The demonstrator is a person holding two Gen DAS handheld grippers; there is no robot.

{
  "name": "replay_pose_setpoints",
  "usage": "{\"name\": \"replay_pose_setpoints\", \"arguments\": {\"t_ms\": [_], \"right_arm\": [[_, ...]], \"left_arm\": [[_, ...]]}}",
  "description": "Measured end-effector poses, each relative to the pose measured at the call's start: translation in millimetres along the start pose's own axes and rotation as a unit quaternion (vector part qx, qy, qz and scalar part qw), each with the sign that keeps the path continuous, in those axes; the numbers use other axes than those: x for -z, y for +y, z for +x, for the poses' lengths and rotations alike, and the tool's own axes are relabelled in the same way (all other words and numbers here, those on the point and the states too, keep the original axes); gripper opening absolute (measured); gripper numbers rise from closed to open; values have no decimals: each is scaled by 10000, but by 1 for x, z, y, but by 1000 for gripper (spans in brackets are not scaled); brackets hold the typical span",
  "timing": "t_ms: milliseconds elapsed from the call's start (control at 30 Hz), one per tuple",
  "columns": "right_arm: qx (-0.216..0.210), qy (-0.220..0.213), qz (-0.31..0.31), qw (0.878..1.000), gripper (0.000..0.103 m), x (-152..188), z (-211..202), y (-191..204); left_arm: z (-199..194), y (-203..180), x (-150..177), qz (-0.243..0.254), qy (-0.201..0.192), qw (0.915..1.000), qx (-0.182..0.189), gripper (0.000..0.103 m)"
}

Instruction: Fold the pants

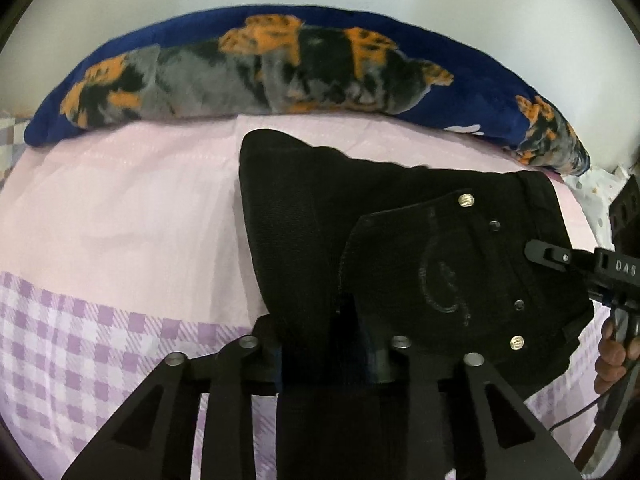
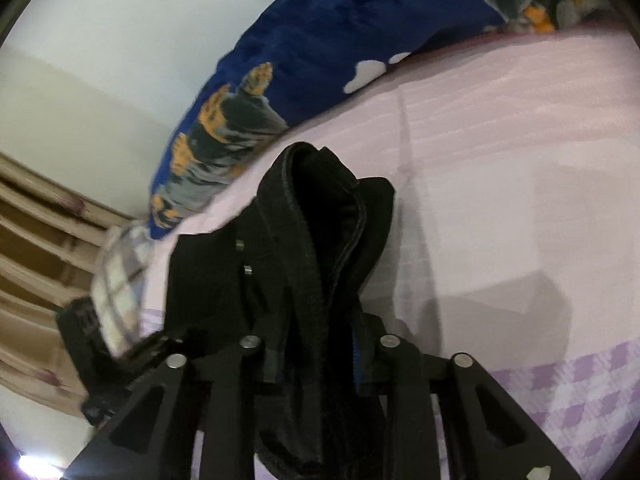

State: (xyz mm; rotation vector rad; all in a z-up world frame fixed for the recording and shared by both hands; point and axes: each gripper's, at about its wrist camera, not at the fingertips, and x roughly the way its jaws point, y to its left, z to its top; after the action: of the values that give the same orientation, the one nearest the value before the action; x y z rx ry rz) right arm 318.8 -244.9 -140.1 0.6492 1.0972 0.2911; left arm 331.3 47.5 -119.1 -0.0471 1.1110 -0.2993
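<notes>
The black pants (image 1: 400,248) lie folded on the pink bed sheet (image 1: 120,208), back pocket with metal rivets facing up. My left gripper (image 1: 326,344) is shut on the near edge of the folded pants. In the right wrist view my right gripper (image 2: 320,356) is shut on the bunched waistband of the pants (image 2: 312,240), held a little above the sheet (image 2: 500,180). The right gripper also shows in the left wrist view (image 1: 560,258) at the pants' right side.
A blue blanket with orange and grey print (image 1: 280,68) lies rolled along the far edge of the bed, against a white wall. The sheet's near part has a purple check pattern (image 1: 80,340). Beige curtains (image 2: 36,248) hang at the right gripper's left.
</notes>
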Motion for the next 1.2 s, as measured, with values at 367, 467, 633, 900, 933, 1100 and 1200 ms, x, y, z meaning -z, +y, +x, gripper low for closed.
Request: {"name": "replay_pose_setpoints", "arguments": {"t_ms": [367,467,633,900,933,1100,1200], "right_arm": [[527,-84,-163,9984,49,6,7,-6],[694,-106,-356,9969,51,15,0,3],[813,-170,-410,9957,59,36,-15,5],[1081,-599,-362,9917,70,67,-44,11],[1129,-644,-401,9907,72,71,-48,14],[1444,-869,-770,9827,80,93,-62,33],[1563,-1072,-990,9769,89,108,-72,47]], "left_arm": [[5,10,13,-197,-125,9997,-48,56],[-1,11,24,-247,-131,9996,-44,57],[-10,9,45,-234,-161,9995,-122,58],[-37,-1,77,-357,-302,9972,-586,58],[-42,-4,81,-365,-355,9964,-676,58],[-65,-16,99,-352,-544,9922,-1069,60],[-77,-24,109,-333,-590,9907,-1181,66]]}}
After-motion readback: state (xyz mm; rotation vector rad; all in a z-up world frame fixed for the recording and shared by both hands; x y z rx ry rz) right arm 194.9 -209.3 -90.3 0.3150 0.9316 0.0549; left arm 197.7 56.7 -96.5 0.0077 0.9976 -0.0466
